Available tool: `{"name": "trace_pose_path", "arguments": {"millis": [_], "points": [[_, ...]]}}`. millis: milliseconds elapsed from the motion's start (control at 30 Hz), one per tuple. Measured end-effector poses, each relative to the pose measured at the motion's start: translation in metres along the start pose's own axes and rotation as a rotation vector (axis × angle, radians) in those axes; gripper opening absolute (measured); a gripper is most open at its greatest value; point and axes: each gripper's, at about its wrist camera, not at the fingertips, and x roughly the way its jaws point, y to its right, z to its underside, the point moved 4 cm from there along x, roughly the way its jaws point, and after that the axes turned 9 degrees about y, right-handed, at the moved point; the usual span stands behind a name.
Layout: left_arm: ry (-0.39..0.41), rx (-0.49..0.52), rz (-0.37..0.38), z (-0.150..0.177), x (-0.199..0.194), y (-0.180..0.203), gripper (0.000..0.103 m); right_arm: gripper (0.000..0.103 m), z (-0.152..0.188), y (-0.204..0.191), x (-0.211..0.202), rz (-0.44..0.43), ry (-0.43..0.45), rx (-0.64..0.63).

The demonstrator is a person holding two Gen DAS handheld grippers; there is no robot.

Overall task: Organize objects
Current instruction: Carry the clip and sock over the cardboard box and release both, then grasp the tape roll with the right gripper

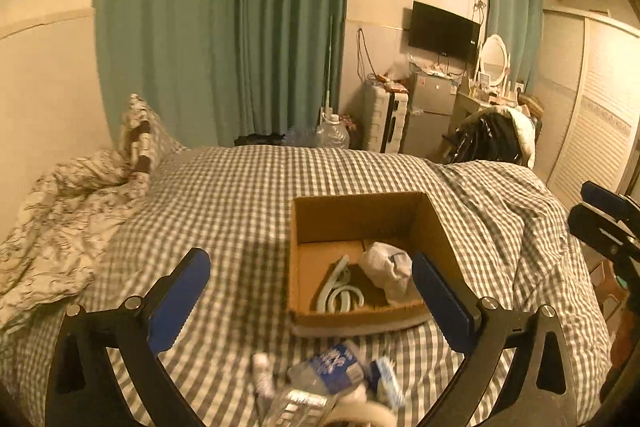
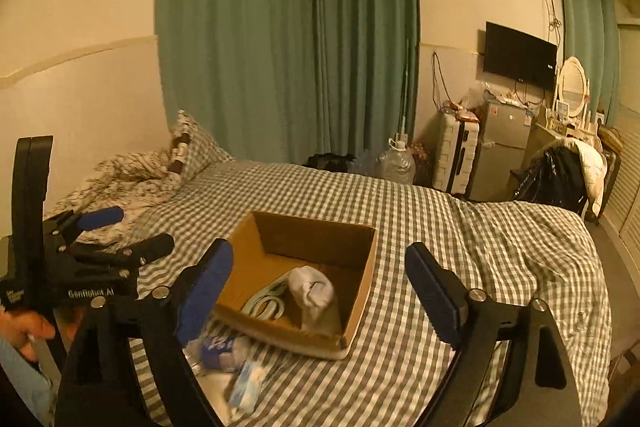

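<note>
The left tongs (image 1: 310, 289) and right tongs (image 2: 318, 285) both gape wide, holding nothing; the open brown cardboard box (image 2: 362, 291) sits mid-bed on the grey-checked bedspread (image 2: 460, 227), bare cloth around it; blurred blue-labelled packets (image 1: 340, 367) lie before its near edge; green curtains (image 2: 280, 39) behind.

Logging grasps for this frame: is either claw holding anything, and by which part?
Nothing is held. Left claw and right claw are both open and empty.

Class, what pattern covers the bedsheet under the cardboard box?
A grey-and-white gingham check bedsheet, clearest in the right wrist view.
</note>
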Motion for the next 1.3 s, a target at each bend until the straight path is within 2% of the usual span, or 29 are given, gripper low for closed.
{"name": "trace_pose_path", "arguments": {"millis": [167,233,400,567,667,833,1000,1100,1167,1233,1267,1300], "points": [[0.024,0.014,-0.034,0.017,-0.043,-0.014,0.103,0.093,0.003,-0.019,-0.045,-0.006,0.02,-0.029],[0.023,0.018,-0.036,0.032,-0.055,-0.018,0.103,0.093,0.011,-0.026,-0.056,0.002,0.017,-0.046],[0.004,0.022,-0.096,0.082,-0.07,-0.027,0.103,0.093,0.049,-0.041,-0.065,0.012,-0.034,-0.07],[-0.042,0.014,-0.144,0.134,-0.056,-0.031,0.103,0.093,0.106,-0.053,-0.044,-0.02,-0.127,-0.004],[-0.094,0.026,-0.136,0.154,-0.038,-0.03,0.103,0.093,0.138,-0.057,-0.021,-0.03,-0.202,0.031],[-0.135,0.096,-0.169,0.177,-0.017,-0.027,0.103,0.093,0.187,-0.067,0.012,-0.052,-0.334,0.041],[-0.165,0.084,-0.154,0.185,-0.008,-0.032,0.103,0.092,0.219,-0.081,0.038,-0.093,-0.419,0.035],[-0.192,0.066,-0.15,0.191,-0.002,-0.036,0.103,0.078,0.229,-0.087,0.051,-0.118,-0.455,0.043],[-0.207,0.052,-0.148,0.194,0.0,-0.038,0.103,0.065,0.234,-0.09,0.057,-0.13,-0.476,0.039],[-0.213,0.047,-0.144,0.196,0.001,-0.039,0.103,0.042,0.238,-0.093,0.059,-0.132,-0.49,0.027],[-0.215,0.048,-0.142,0.197,0.001,-0.038,0.103,0.034,0.238,-0.094,0.058,-0.136,-0.493,0.024],[-0.218,0.05,-0.138,0.197,0.002,-0.038,0.103,0.03,0.238,-0.094,0.058,-0.14,-0.491,0.022]]}}
